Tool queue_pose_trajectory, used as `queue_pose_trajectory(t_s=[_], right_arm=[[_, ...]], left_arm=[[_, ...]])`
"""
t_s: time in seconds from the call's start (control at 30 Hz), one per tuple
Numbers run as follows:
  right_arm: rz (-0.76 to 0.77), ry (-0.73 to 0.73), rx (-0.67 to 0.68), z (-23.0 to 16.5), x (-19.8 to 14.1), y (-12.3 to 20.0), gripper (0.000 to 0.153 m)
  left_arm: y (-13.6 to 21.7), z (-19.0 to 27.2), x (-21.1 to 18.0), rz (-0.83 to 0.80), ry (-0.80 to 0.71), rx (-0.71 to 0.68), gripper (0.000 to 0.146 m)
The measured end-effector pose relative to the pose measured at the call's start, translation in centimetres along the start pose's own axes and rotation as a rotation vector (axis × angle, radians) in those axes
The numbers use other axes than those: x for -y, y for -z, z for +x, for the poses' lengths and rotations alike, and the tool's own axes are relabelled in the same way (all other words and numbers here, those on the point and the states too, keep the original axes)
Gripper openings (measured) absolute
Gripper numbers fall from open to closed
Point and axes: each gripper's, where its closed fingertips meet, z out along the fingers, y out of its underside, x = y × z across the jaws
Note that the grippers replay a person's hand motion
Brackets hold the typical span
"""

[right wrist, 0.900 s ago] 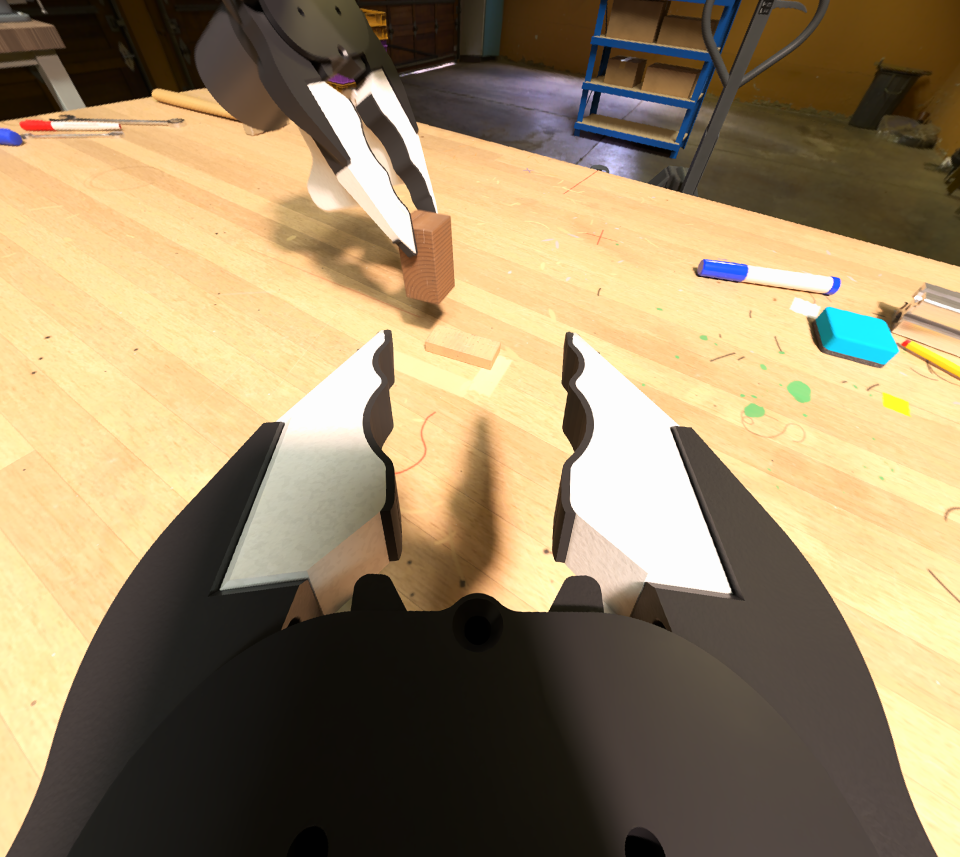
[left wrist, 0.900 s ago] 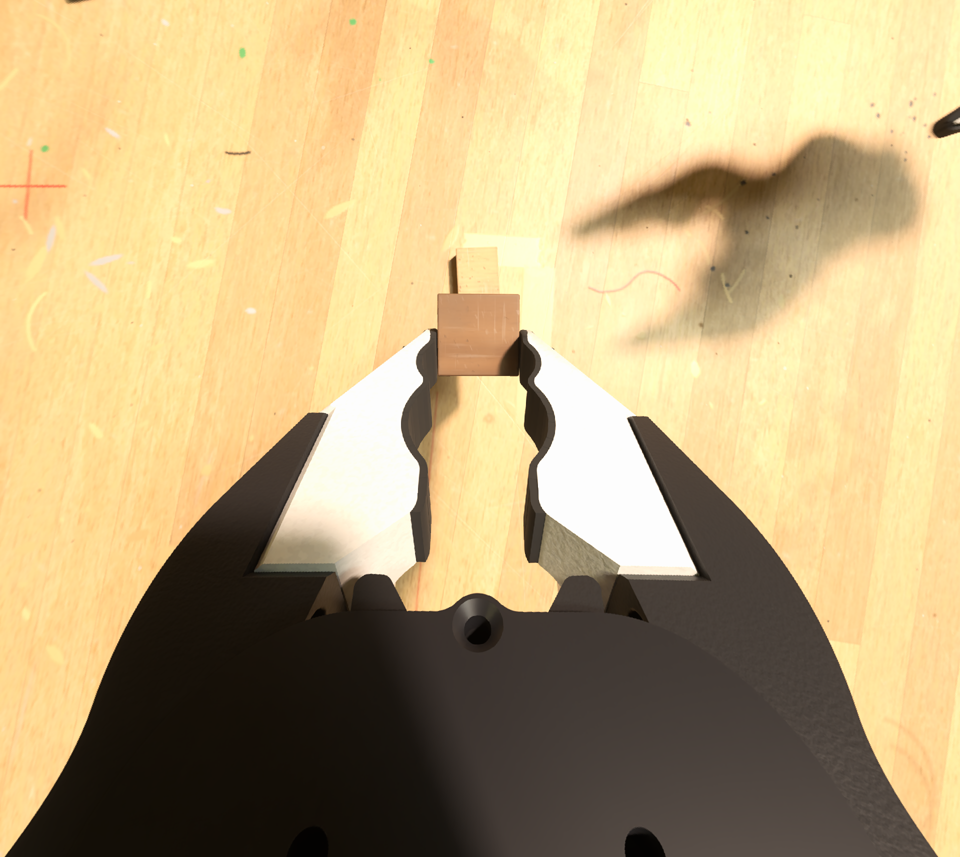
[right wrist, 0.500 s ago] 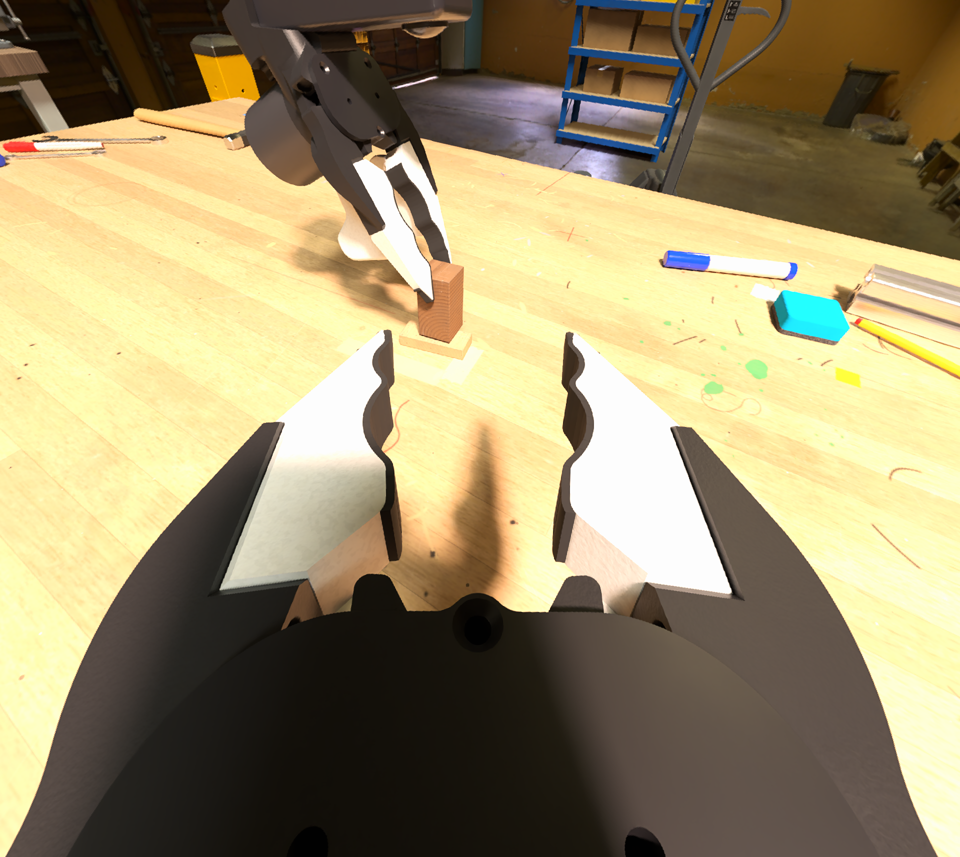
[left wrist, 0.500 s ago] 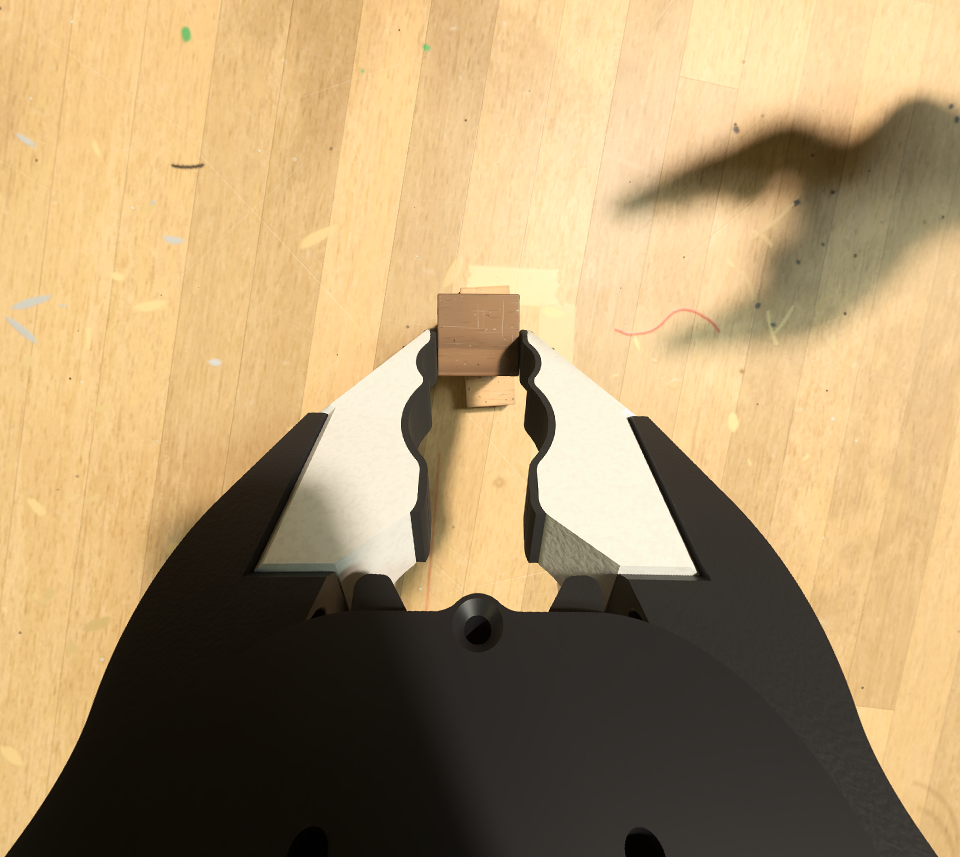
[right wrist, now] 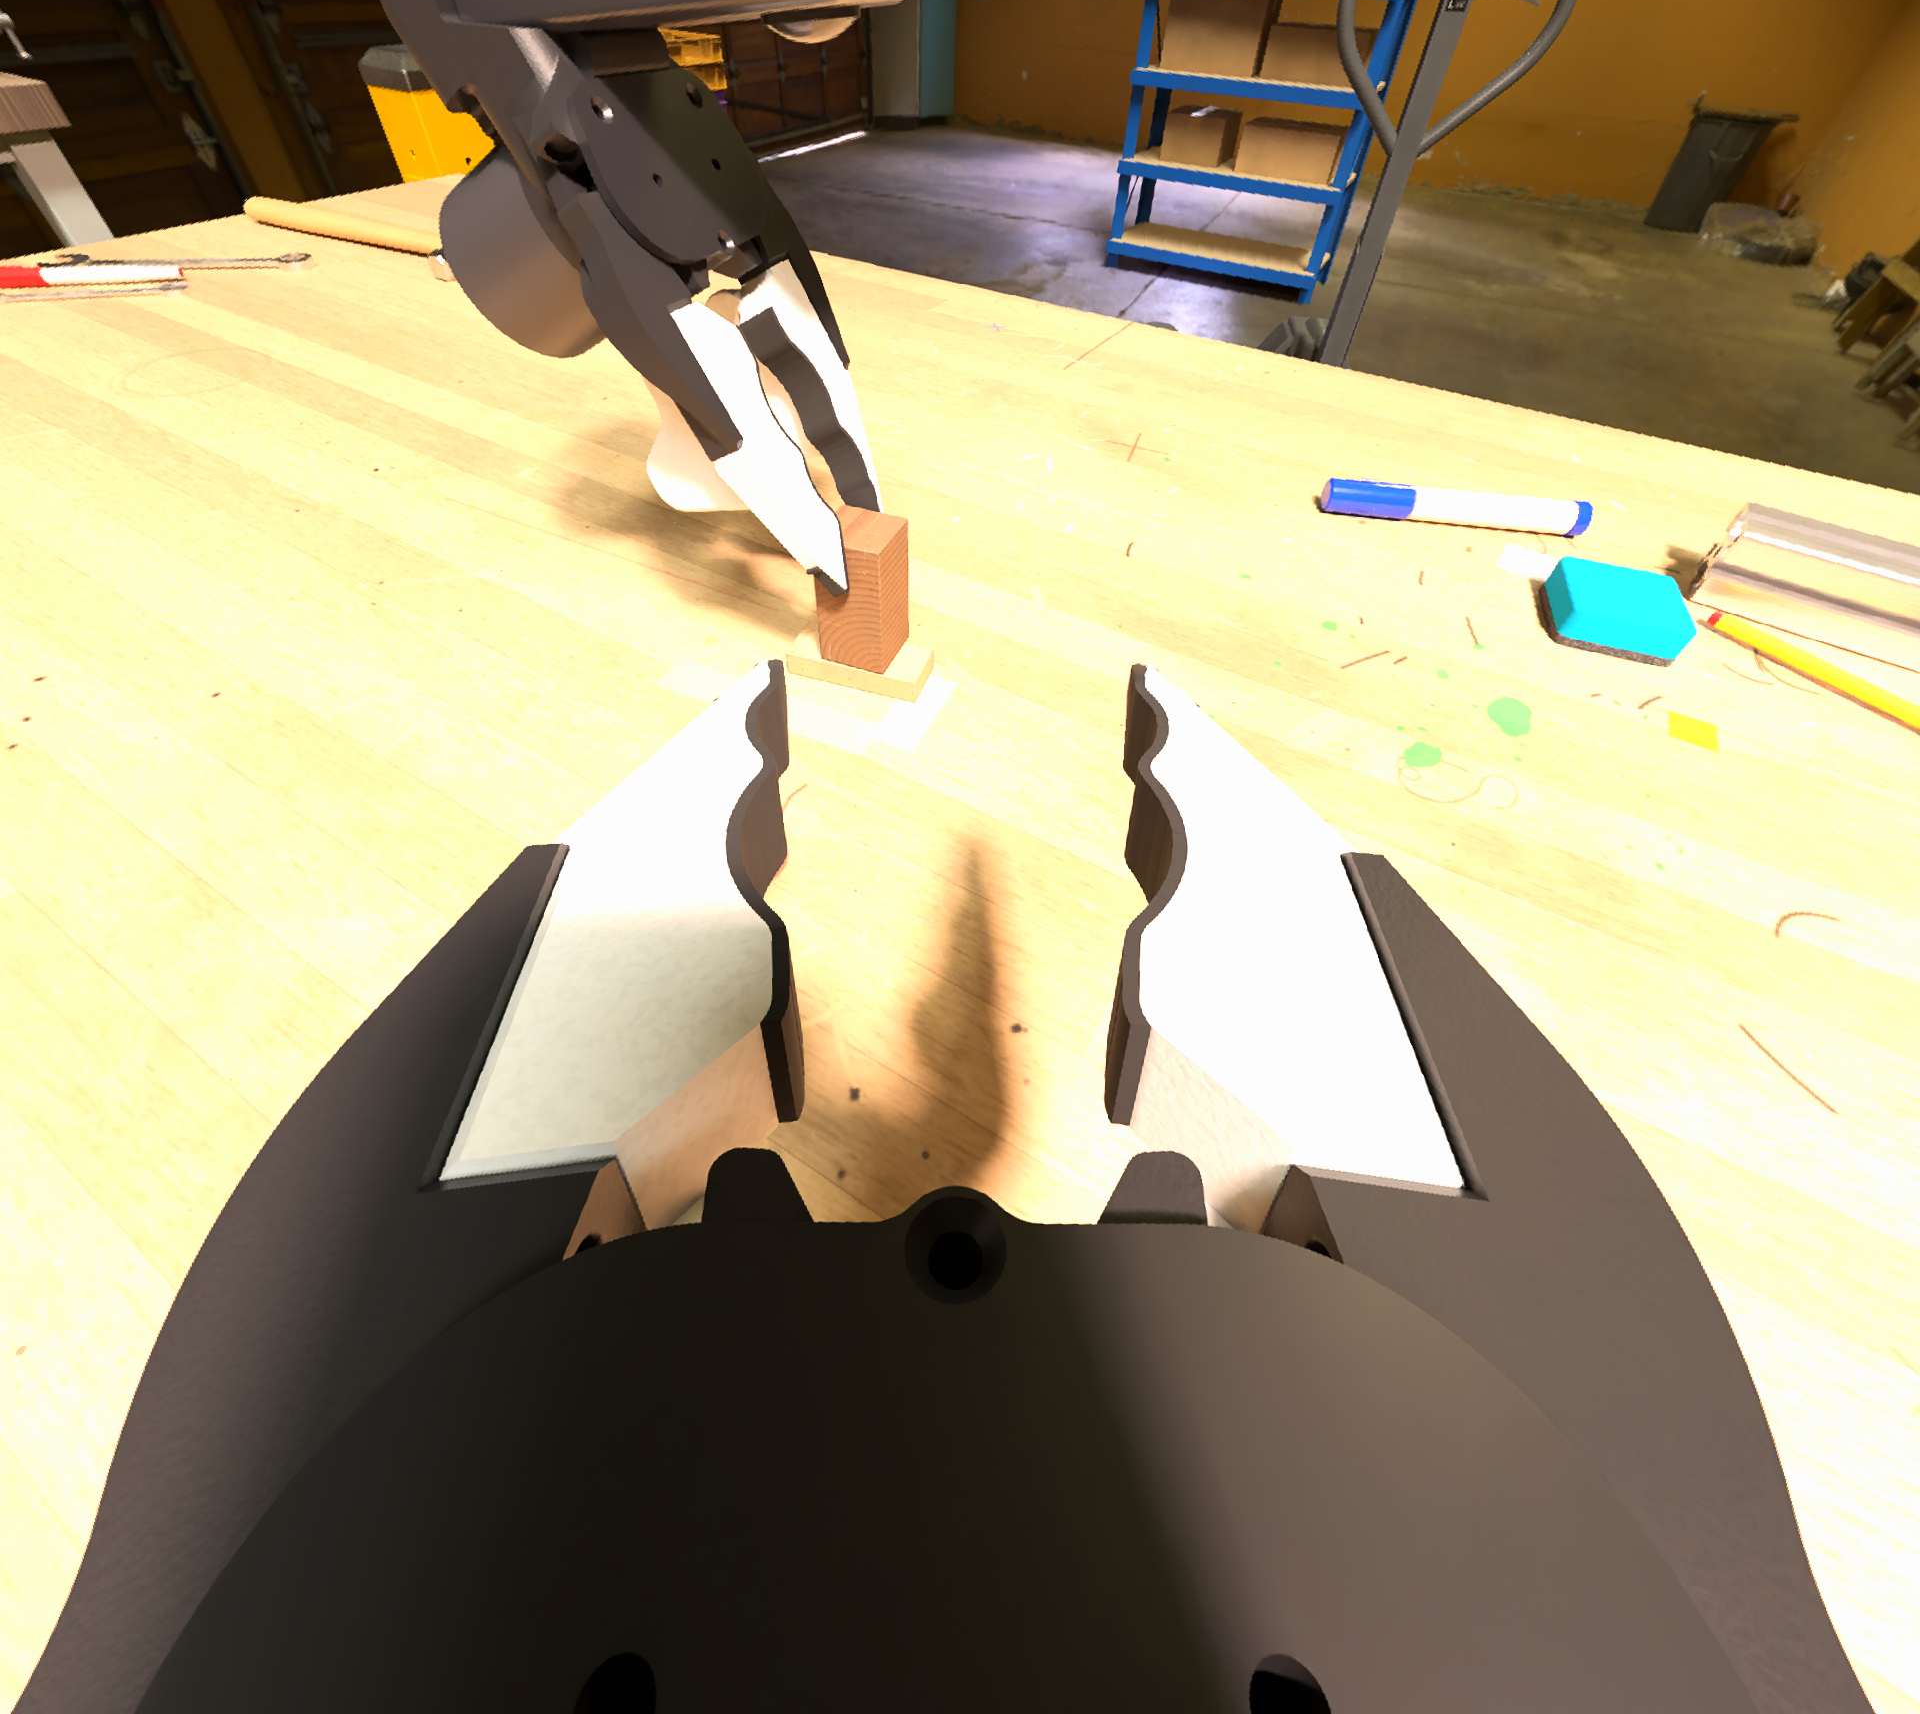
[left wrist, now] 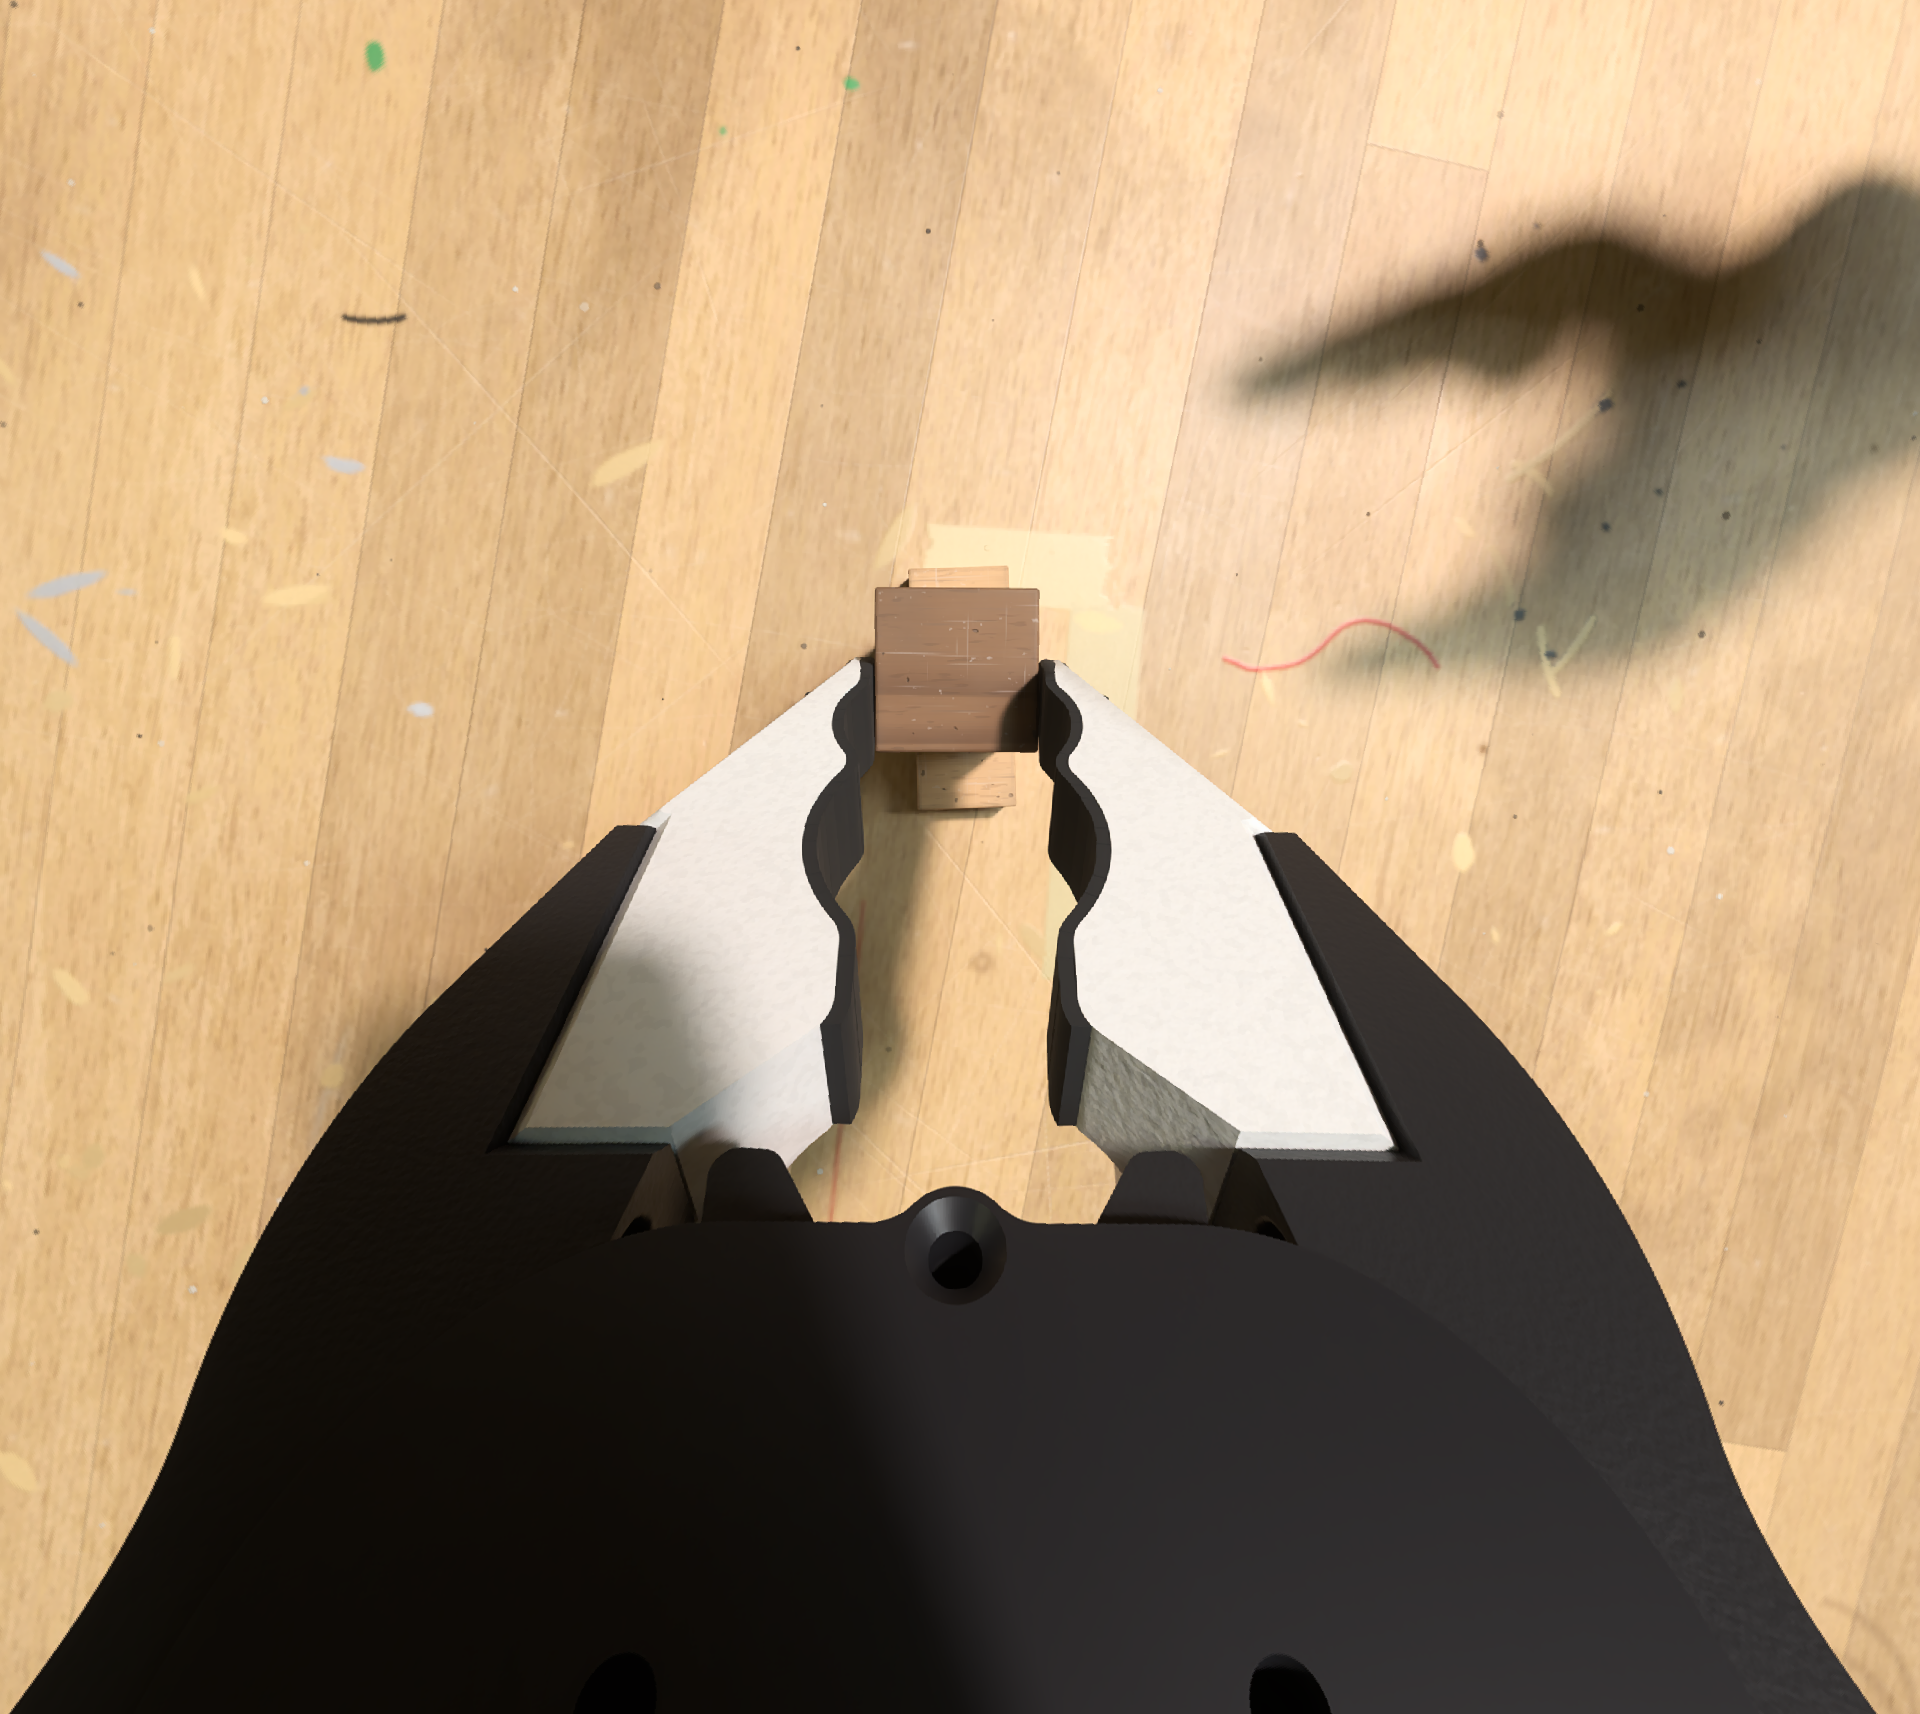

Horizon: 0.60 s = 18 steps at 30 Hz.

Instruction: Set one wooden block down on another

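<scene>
While our left gripper (left wrist: 956,677) pinches the brown block (left wrist: 957,667) between its two fingertips, that block stands upright on the pale flat block (right wrist: 860,673), which lies on the wooden table (right wrist: 312,625). From the right wrist view we see the brown block's base touching the flat one's top, with the pale edges showing around it. From above, the flat block peeks out just ahead of and behind the brown one. Our right gripper (right wrist: 954,688) hangs low over the table just short of the stack, its jaws spread wide with nothing between them. Off to the right lie a blue marker (right wrist: 1455,508), a teal eraser (right wrist: 1616,610) and a yellow pencil (right wrist: 1818,672).
</scene>
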Motion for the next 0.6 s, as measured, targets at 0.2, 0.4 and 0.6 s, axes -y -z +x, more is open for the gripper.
queue_pose_trajectory(t_s=[0.2,0.4,0.6], right_arm=[[-0.021,0.015,0.004,-0.2,-0.4,-0.3,0.065],[-0.031,0.026,0.005,-0.3,-0.4,-0.4,0.065],[-0.014,0.023,0.015,-0.6,0.0,-0.1,0.066]], left_arm=[[0.1,0.3,-0.2,0.003,0.037,0.009,0.031],[0.1,0.3,-0.1,0.003,0.041,0.020,0.031],[1.2,0.3,0.6,0.069,0.055,0.040,0.039]])
